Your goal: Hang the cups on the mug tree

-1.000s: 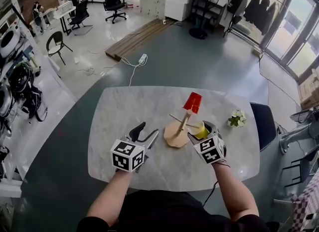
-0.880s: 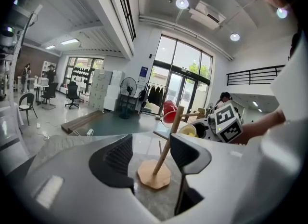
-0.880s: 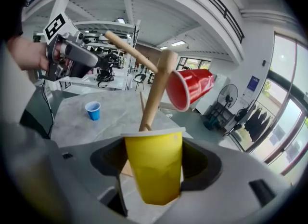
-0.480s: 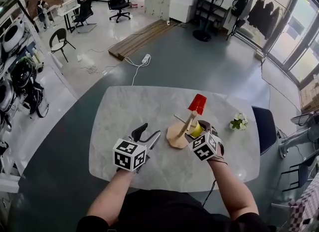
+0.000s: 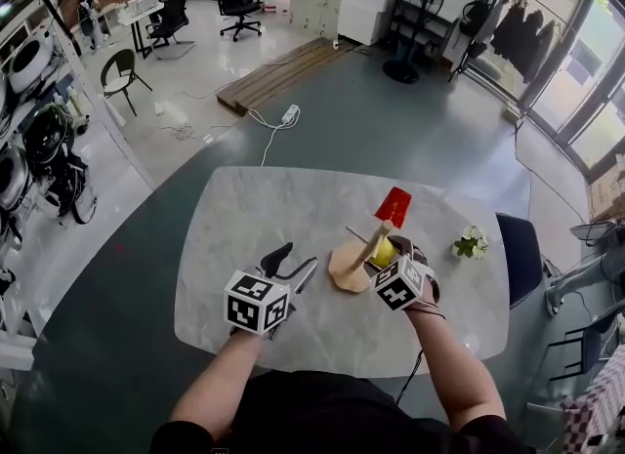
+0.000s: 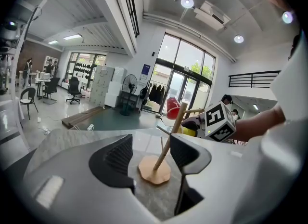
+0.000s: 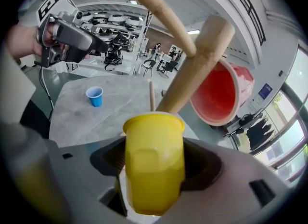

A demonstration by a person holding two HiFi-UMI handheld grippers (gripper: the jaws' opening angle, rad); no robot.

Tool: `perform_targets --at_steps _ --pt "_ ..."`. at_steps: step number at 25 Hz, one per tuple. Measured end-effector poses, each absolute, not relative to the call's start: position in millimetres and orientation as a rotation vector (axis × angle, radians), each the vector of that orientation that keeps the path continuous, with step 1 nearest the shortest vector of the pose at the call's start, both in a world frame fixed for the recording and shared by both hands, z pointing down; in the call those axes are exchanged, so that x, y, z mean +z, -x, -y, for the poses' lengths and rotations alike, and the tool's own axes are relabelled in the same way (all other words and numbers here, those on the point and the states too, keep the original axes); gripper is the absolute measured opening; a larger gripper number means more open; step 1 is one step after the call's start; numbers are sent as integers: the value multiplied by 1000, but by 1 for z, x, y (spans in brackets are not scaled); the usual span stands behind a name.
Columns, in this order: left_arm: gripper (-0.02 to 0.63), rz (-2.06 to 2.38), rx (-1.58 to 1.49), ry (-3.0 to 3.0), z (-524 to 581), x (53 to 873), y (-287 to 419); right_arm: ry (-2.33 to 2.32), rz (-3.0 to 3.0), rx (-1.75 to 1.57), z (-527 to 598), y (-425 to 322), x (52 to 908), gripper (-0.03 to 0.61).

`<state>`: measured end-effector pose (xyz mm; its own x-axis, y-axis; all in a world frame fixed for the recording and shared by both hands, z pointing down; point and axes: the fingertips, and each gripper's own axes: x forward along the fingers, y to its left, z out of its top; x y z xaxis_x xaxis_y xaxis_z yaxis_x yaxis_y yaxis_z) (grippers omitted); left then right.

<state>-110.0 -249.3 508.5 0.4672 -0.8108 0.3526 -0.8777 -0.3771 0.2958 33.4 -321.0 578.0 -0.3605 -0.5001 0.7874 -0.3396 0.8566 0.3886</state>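
And here's the right hand-held gripper (image 7: 155,170), jaws pinching the yellow cup (image 7: 154,146) across its body below the rim, right up against the mug tree (image 5: 349,271) at the right-centre of the desk (image 5: 254,218). The cup's mouth faces the wooden pole, with a bare peg crossing just above it. The red cup (image 5: 395,206) is already hung on a high peg, mouth turned this way. That yellow cup looks like thin, glossy plastic: very light, slick, with walls likely to buckle under a hard squeeze, so a gentle hold mid-body, as here, seems right, leaving the rim free to slide over a peg. The tree itself looks light on its small round base, so a nudge from the cup could well shift or tip it. Over on the other side, the left hand-held gripper (image 6: 151,158) hangs just beside the base with its jaws spread and nothing between them, well placed to steady the tree if needed. Room-wise, the red cup crowds the top, while the lower pegs look free. A blue cup (image 7: 95,96) waits on the desk beyond the tree, and a small flower pot (image 5: 471,245) sits near the right edge, clear of the action. The far half of the desk offers open space.
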Motion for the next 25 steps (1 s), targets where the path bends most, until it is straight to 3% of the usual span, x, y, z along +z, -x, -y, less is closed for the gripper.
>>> perform_targets --at_steps 15,25 --pt "250 1391 259 -2287 253 515 97 -576 2015 -145 313 -46 575 328" --pt "250 1450 261 -2315 252 500 92 -693 2209 -174 312 -47 523 328"
